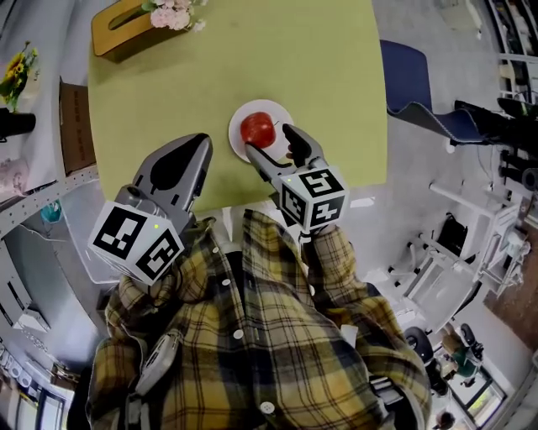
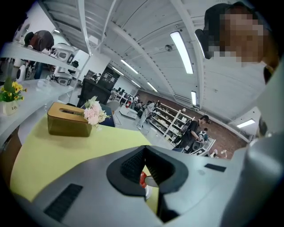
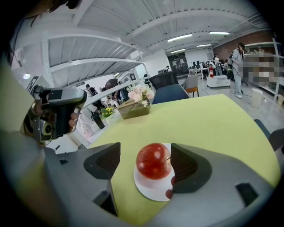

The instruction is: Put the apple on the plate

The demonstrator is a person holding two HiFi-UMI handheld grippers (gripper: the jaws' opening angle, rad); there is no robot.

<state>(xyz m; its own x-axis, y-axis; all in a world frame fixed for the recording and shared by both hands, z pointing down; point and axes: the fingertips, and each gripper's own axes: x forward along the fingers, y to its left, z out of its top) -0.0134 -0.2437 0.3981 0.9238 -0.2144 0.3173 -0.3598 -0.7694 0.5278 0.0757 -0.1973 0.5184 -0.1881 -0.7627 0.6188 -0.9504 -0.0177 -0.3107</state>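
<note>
A red apple rests on a small white plate near the front edge of the yellow-green table. My right gripper is open at the plate's near side, one jaw on each side of the apple. In the right gripper view the apple sits on the plate between the two spread pads, with no grip on it. My left gripper hangs over the table's front edge, left of the plate, with its jaws together and empty. Past its pads a sliver of apple shows.
A wooden tissue box with pink flowers stands at the table's far left corner. A blue chair is to the right of the table. Shelves and clutter line the left side.
</note>
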